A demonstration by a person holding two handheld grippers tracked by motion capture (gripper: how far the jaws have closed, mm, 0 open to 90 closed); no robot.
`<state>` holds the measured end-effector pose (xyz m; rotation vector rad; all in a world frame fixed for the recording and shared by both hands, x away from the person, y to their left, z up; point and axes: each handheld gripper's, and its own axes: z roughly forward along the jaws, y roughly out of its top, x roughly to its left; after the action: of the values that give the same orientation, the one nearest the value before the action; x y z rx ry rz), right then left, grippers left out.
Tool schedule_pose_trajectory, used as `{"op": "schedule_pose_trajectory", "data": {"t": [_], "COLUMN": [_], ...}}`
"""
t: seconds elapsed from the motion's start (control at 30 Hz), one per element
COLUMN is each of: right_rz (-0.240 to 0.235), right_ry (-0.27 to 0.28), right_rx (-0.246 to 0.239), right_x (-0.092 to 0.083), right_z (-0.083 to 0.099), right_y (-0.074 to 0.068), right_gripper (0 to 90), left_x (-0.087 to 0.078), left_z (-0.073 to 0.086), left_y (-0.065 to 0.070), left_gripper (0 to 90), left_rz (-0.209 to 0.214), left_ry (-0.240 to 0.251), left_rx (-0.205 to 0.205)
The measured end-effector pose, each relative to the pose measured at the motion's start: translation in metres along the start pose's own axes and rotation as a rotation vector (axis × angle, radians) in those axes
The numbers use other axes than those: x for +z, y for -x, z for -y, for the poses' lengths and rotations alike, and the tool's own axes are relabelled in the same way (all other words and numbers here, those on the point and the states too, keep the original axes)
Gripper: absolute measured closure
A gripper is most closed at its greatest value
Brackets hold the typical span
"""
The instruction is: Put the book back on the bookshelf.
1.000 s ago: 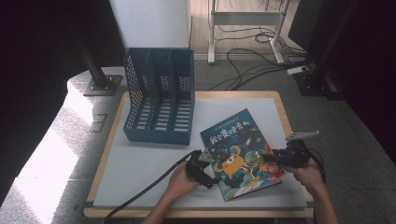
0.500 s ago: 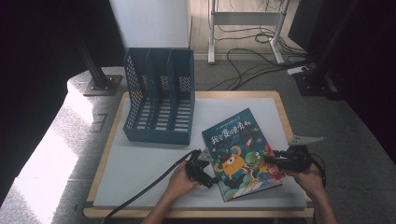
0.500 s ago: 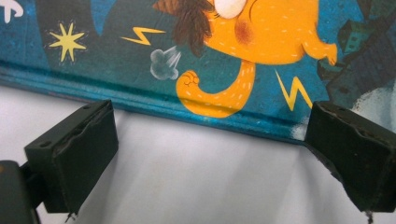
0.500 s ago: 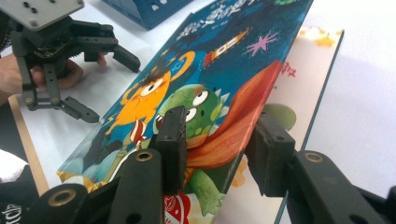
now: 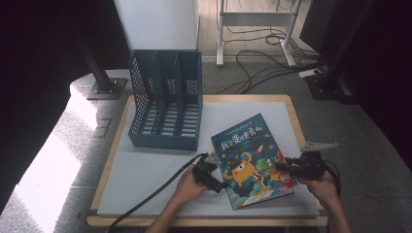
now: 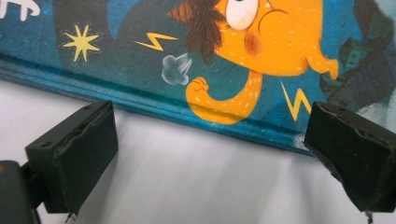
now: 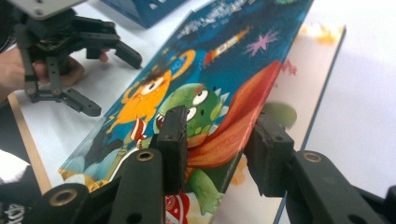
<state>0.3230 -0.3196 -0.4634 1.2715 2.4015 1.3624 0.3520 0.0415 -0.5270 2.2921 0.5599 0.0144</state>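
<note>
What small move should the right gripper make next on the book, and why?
Probably close the right gripper a little more. Its fingers straddle the lifted front cover of the book near its edge, with a gap on one side, so the cover looks not yet firmly pinched. The left gripper waits open at the spine side.

One picture book [image 5: 251, 160], one blue file rack [image 5: 165, 99] with three slots, one white table mat [image 5: 145, 170], one wooden table [image 5: 104, 179]. Two grippers: left gripper [image 5: 221, 182], right gripper [image 5: 284, 167]. Two hands.
</note>
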Motion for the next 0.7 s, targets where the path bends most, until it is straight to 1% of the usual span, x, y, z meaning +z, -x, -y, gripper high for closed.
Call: {"op": "schedule_pose_trajectory", "data": {"t": [0.1, 0.17, 0.27, 0.33, 0.4, 0.47, 0.5, 0.57, 0.6, 0.63, 0.67, 0.7], "right_rz": [0.021, 0.008, -0.019, -0.040, -0.057, -0.104, -0.116, -0.123, -0.110, -0.096, -0.087, -0.090], "right_ry": [-0.057, -0.058, -0.077, -0.070, -0.058, -0.040, -0.039, -0.045, -0.044, -0.056, -0.065, -0.069], "right_rx": [0.082, 0.099, 0.109, 0.102, 0.085, 0.055, 0.039, 0.012, -0.008, -0.025, -0.033, -0.036], "right_x": [0.001, -0.001, -0.003, -0.004, -0.004, -0.005, -0.005, -0.003, -0.001, 0.003, 0.008, 0.011], "right_z": [0.001, 0.004, 0.010, 0.014, 0.015, 0.013, 0.011, 0.006, 0.003, -0.001, -0.005, -0.008], "right_y": [0.002, 0.001, 0.002, 0.003, 0.004, 0.008, 0.010, 0.013, 0.014, 0.016, 0.018, 0.020], "right_gripper": [59.9, 59.9, 59.0, 58.4, 57.8, 57.8, 57.3, 54.3, 52.5, 50.6, 49.6, 48.8], "left_x": [0.000, 0.000, 0.001, 0.002, 0.001, 0.001, 0.001, 0.001, 0.001, 0.001, 0.001, 0.001], "left_z": [0.000, 0.000, 0.000, 0.000, 0.000, 0.000, 0.000, 0.000, 0.000, 0.000, 0.000, 0.000], "left_y": [0.001, 0.001, 0.002, 0.003, 0.002, 0.002, 0.001, 0.001, 0.001, 0.001, 0.001, 0.001], "left_gripper": [2.9, 2.8, 2.6, 2.2, 2.2, 2.3, 2.5, 2.7, 2.8, 2.8, 2.8, 2.9], "left_rz": [-0.005, -0.012, -0.017, -0.019, -0.016, -0.013, -0.013, -0.012, -0.011, -0.012, -0.012, -0.013], "left_ry": [-0.001, -0.005, -0.004, -0.004, -0.006, -0.006, -0.006, -0.005, -0.004, -0.005, -0.006, -0.009], "left_rx": [0.002, 0.009, 0.015, 0.017, 0.014, 0.010, 0.010, 0.008, 0.008, 0.008, 0.009, 0.013]}}
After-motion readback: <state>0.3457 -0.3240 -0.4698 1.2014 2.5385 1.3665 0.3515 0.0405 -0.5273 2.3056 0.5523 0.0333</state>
